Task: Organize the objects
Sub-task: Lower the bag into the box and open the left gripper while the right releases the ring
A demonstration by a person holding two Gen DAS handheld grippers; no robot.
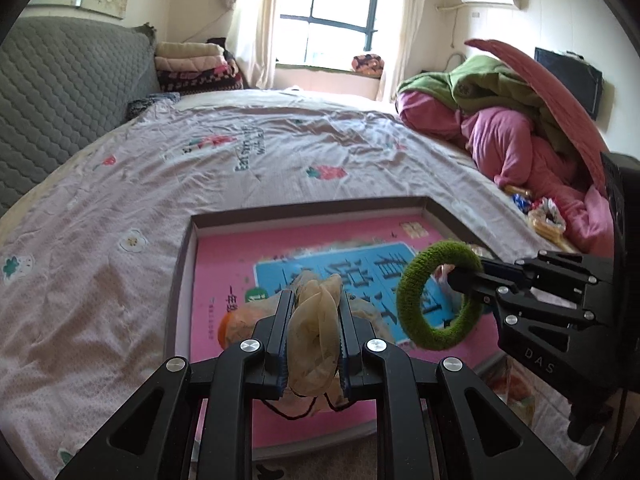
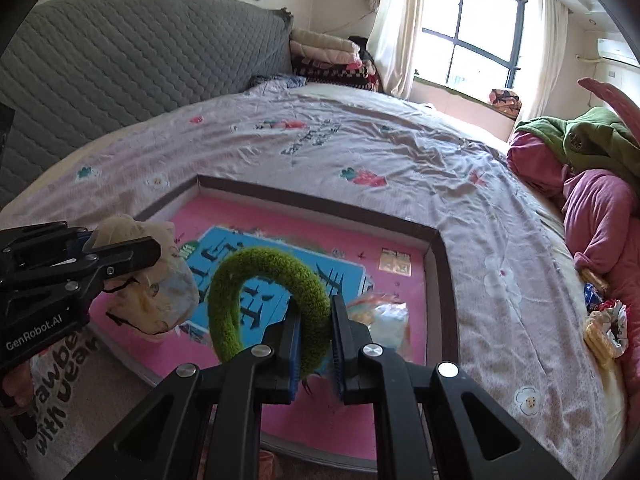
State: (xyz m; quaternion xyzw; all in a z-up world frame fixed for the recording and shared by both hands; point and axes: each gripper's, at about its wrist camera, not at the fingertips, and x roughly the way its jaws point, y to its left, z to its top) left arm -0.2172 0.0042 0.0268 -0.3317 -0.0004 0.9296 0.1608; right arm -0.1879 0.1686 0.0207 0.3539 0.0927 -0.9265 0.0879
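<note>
Grippers are both holding something above the tray [image 1: 188, 264], which is lying on the bed sheet [image 1: 168, 168] with a pink book cover [image 1: 224, 264] as its floor. The left gripper [image 1: 314, 320] is pressing its jaws together on a beige fabric scrunchie [image 1: 314, 328], and a dark thread is hanging under it. The right gripper [image 2: 314, 344] is pinching the near side of a green fuzzy ring [image 2: 268, 300], which is standing almost upright over the middle of the tray.

To do this step well, I think each piece should be lowered until it is nearly touching the pink floor, and only then the jaws should be opened, so that the soft ring is not rolling out over the low rim. The two tools are close to each other, so it is safer to release one after the other.

A small clear bag [image 2: 384, 316] is lying in the right part of the tray, perhaps with snacks inside; the view is not sharp. More small items [image 2: 604, 328] are waiting at the far right, beside the pink quilt [image 2: 600, 216]. The loose thread could be catching on the jaw.
</note>
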